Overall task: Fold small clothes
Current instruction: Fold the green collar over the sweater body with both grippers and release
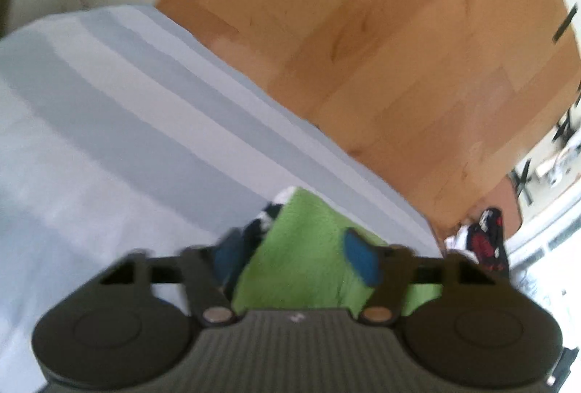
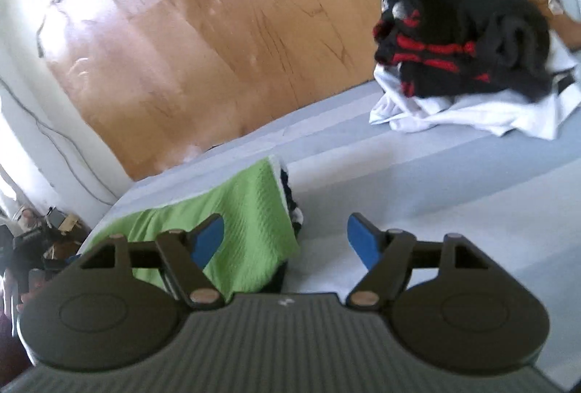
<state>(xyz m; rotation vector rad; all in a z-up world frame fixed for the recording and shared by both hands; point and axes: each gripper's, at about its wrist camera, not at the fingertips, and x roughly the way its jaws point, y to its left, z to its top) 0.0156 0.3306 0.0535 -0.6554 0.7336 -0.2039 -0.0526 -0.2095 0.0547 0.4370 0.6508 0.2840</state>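
A green textured cloth [image 1: 308, 248] lies on a bed with a grey and white striped sheet [image 1: 127, 102], with a black and white garment [image 1: 268, 215] under its edge. My left gripper [image 1: 294, 258] is open, its blue pads either side of the green cloth, just above it. In the right wrist view the green cloth [image 2: 250, 211] lies at the bed's near left edge. My right gripper [image 2: 285, 240] is open and empty, its left pad over the cloth, its right pad over bare sheet [image 2: 435, 193].
A pile of black and red clothes [image 2: 464, 30] sits on white garments [image 2: 472, 113] at the far right of the bed; it also shows in the left wrist view [image 1: 486, 240]. Wooden floor [image 2: 218, 30] lies beyond the bed edge. Clutter [image 2: 36, 240] sits at the lower left.
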